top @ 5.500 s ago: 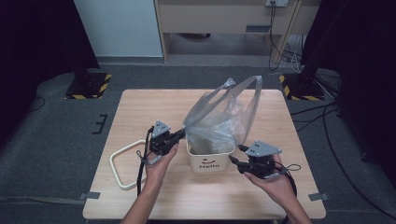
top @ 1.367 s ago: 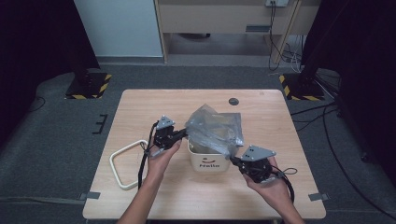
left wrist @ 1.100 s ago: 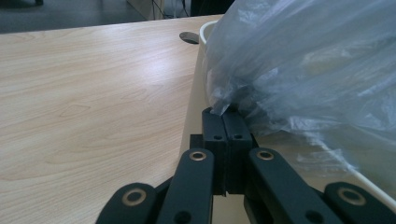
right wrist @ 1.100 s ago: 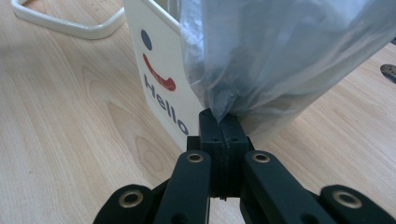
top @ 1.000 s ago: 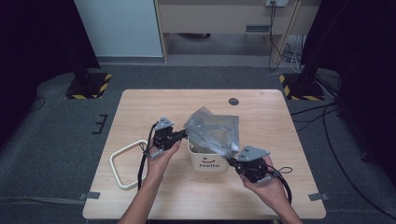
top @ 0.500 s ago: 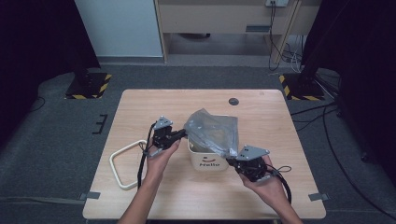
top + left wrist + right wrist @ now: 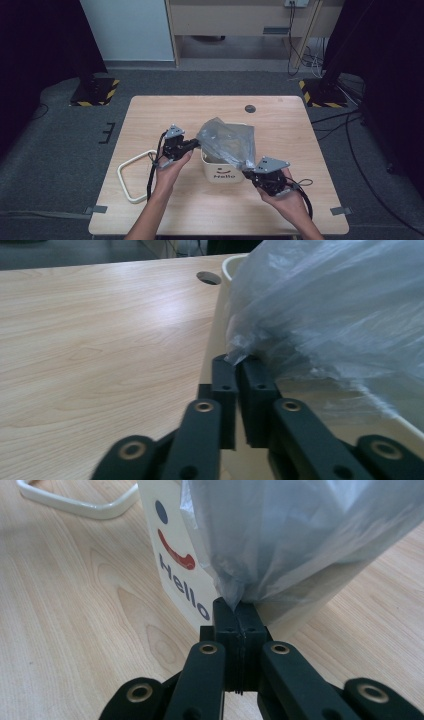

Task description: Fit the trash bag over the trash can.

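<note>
A white bin (image 7: 222, 170) marked "Hello" stands at the middle of the worktop (image 7: 150, 115), with a clear bag (image 7: 227, 142) draped over its top. The left gripper (image 7: 192, 145), at the bin's 9 o'clock, has just been parting its fingers; a slim gap shows between them and a bag corner (image 7: 235, 354) lies at their tips. The right gripper (image 7: 251, 166), at the bin's 4 o'clock, has its fingers pressed together on another bag corner (image 7: 231, 599). A white loop (image 7: 131, 175) lies at 8 o'clock, a dark hole (image 7: 250, 108) at 12.

The plastic bag (image 7: 227, 141) hides the bin's (image 7: 222, 172) inside and far rim.
</note>
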`<state>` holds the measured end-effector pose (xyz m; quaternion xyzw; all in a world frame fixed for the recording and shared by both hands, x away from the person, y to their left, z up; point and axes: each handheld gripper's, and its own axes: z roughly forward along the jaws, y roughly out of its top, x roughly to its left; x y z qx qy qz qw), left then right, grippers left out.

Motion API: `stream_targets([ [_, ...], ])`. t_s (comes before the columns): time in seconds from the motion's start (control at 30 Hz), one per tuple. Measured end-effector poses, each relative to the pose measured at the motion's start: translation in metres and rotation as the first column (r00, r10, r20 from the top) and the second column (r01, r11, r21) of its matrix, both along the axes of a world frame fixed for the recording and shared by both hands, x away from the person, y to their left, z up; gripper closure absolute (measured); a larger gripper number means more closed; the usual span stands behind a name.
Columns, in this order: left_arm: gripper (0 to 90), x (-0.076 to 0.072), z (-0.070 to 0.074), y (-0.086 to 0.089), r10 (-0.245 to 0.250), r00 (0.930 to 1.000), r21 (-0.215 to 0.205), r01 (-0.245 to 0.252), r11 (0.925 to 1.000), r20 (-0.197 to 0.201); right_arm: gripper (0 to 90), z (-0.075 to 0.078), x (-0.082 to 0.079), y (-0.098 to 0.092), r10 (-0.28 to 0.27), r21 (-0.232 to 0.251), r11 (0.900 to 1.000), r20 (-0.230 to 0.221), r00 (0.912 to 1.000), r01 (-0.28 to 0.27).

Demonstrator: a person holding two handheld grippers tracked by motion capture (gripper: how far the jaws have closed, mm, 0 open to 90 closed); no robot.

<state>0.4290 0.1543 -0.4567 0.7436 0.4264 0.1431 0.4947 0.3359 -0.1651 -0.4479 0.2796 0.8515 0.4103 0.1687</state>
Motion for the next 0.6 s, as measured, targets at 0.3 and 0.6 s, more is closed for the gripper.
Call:
stream_targets([
  [0.3, 58.6, -0.012, 0.01, 0.01, 0.043, 0.9965, 0.021, -0.044, 0.9988, 0.072, 62.8, 0.004, -0.017, -0.021, -0.06, 0.045, 0.997, 0.074, 0.9954, 0.057],
  [0.6, 56.9, -0.03, 0.016, 0.017, 0.027, 0.9925, 0.019, -0.03, 0.9994, 0.119, 50.0, 0.008, -0.028, -0.043, -0.11, 0.085, 0.991, 0.123, 0.9863, 0.1],
])
